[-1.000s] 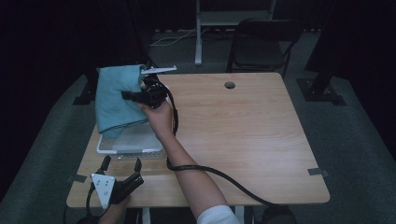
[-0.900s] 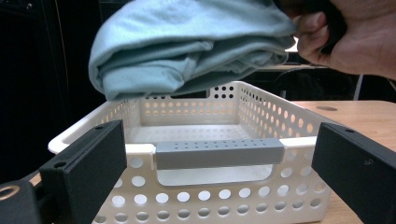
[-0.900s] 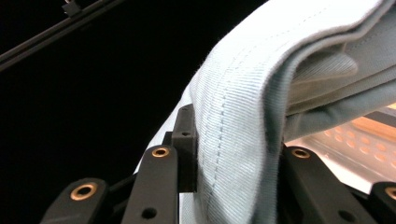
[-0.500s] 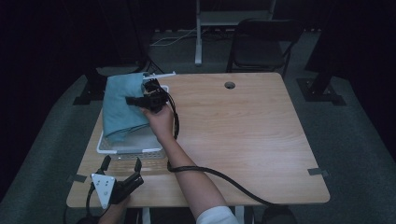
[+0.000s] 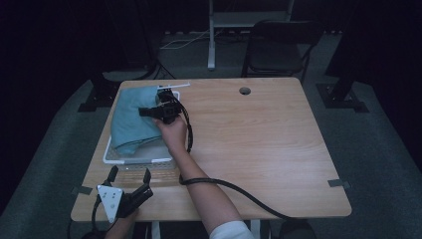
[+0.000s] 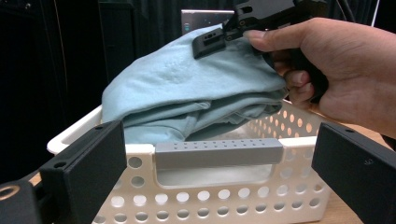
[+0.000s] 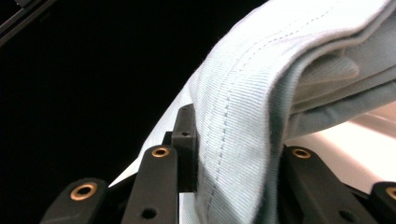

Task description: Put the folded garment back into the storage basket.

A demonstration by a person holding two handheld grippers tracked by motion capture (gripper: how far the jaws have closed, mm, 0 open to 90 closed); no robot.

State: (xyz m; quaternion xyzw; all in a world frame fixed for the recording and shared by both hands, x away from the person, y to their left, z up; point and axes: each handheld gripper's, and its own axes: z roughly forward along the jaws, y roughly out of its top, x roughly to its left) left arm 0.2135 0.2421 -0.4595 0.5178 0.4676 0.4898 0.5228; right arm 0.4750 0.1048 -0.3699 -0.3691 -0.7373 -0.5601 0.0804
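Note:
A folded teal cloth hangs over the far end of a white perforated basket on the table's left side, its lower folds down inside the basket. My right gripper is shut on the cloth's right edge, and the cloth is pinched between its black jaws. From the left gripper view, the cloth droops into the basket, with a hand and the right gripper above it. My left gripper rests open at the table's front left edge, facing the basket's near wall.
The right gripper's black cable trails across the wooden table to its front edge. A round hole sits near the table's back edge. A dark chair and a metal stand are behind the table.
The right gripper has come down with the cloth, which now sits lower over the basket. The left gripper has not moved.

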